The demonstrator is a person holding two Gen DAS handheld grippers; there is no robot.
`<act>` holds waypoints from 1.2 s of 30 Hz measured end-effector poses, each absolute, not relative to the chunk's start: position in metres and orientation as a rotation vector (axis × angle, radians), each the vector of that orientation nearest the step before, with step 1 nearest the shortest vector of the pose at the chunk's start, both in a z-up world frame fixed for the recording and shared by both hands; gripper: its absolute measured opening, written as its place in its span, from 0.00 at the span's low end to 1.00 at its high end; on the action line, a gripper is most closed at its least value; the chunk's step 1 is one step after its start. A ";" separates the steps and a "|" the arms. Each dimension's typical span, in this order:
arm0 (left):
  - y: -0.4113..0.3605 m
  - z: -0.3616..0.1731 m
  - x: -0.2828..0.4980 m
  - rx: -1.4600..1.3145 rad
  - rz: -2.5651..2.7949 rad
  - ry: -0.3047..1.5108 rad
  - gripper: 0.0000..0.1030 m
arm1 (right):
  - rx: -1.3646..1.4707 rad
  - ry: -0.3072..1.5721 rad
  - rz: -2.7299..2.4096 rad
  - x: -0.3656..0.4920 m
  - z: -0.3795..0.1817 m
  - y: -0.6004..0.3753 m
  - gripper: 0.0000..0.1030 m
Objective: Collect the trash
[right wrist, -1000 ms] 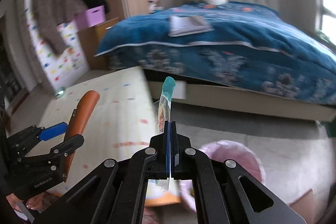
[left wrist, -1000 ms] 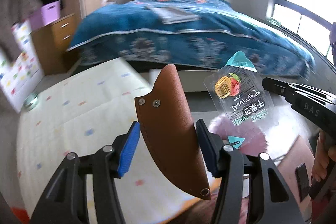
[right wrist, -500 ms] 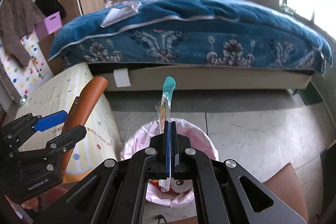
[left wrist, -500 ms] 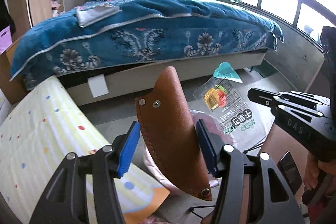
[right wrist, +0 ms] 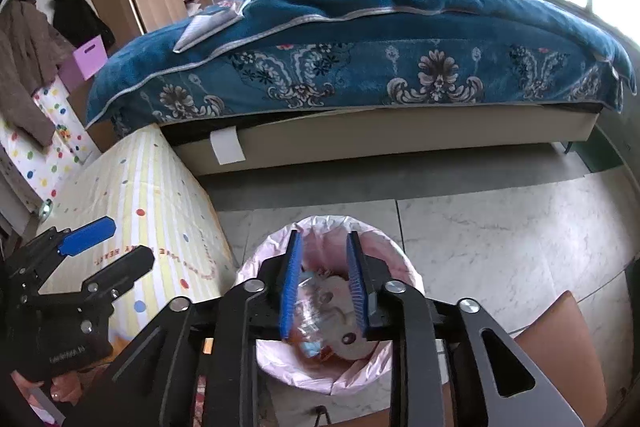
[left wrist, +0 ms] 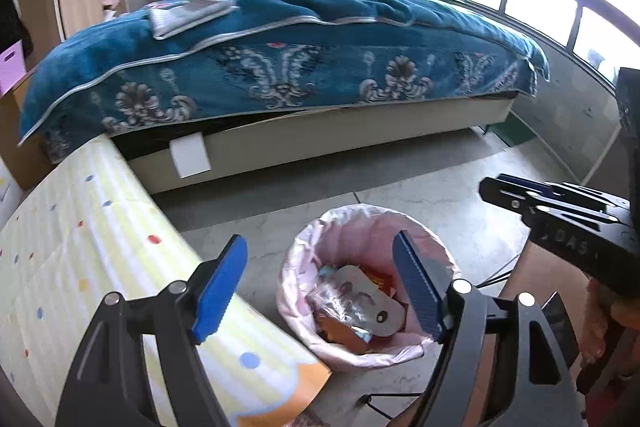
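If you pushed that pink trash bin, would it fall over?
Probably it would slide or tip easily: the pink trash bin looks small and holds only a few wrappers, so it seems light. Its thin bag liner would likely crumple if grabbed.

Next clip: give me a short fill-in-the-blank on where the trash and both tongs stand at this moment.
1. The left tongs stand ____ with nothing between the blue pads.
2. The grey leather sheath with rivets lies inside the round bin with the ____ plastic liner.
3. The right tongs hover directly above the ____.
4. The bin stands on the floor between the striped dotted play mat and the ____-covered bed.

Missing words: open; pink; bin; blue
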State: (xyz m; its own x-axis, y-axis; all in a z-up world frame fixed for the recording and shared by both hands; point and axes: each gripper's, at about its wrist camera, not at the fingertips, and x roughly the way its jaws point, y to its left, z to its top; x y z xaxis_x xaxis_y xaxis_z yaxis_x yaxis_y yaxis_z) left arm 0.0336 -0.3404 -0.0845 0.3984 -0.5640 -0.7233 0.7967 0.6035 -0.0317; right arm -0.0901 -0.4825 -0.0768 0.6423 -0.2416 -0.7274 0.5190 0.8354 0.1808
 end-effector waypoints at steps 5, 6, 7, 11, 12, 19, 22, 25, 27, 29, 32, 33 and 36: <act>-0.304 -0.067 0.034 0.342 -0.793 0.722 0.78 | 0.346 0.748 -0.369 -0.091 -0.057 -0.450 0.59; -0.295 -0.062 0.034 0.336 -0.773 0.716 0.80 | 0.344 0.748 -0.367 -0.090 -0.056 -0.448 0.66; -0.284 -0.057 0.034 0.328 -0.753 0.708 0.82 | 0.337 0.744 -0.354 -0.088 -0.053 -0.439 0.74; -0.238 -0.037 0.034 0.279 -0.667 0.694 0.89 | 0.286 0.732 -0.278 -0.079 -0.034 -0.397 0.85; -0.226 -0.032 0.033 0.271 -0.640 0.688 0.92 | 0.272 0.732 -0.259 -0.076 -0.030 -0.385 0.87; -0.136 -0.009 0.033 0.230 -0.435 0.699 0.93 | 0.217 0.725 -0.103 -0.055 -0.008 -0.319 0.88; -0.095 -0.001 0.029 0.200 -0.352 0.701 0.93 | 0.201 0.729 -0.044 -0.047 0.004 -0.293 0.89; -0.053 0.006 0.023 0.159 -0.274 0.697 0.93 | 0.166 0.703 -0.022 -0.043 0.018 -0.268 0.90; -0.025 0.009 0.019 0.135 -0.218 0.695 0.93 | 0.147 0.697 -0.013 -0.042 0.023 -0.255 0.90; -0.003 0.012 0.013 0.116 -0.172 0.694 0.93 | 0.124 0.694 0.010 -0.040 0.030 -0.239 0.91; 0.023 0.014 0.004 0.094 -0.123 0.698 0.93 | 0.100 0.689 0.025 -0.038 0.037 -0.227 0.91; 0.033 0.015 0.000 0.090 -0.095 0.701 0.93 | 0.083 0.687 0.031 -0.039 0.041 -0.221 0.91; 0.053 0.017 -0.008 0.077 -0.039 0.715 0.93 | 0.057 0.690 0.035 -0.039 0.046 -0.201 0.91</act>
State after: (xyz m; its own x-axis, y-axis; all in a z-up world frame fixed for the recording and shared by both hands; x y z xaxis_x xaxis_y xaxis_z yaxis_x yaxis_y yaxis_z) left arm -0.0082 0.0533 0.0167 0.7543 -0.0090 -0.6565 0.0618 0.9964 0.0573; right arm -0.0387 -0.2013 0.0457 0.7708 0.0506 -0.6351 -0.0131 0.9979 0.0636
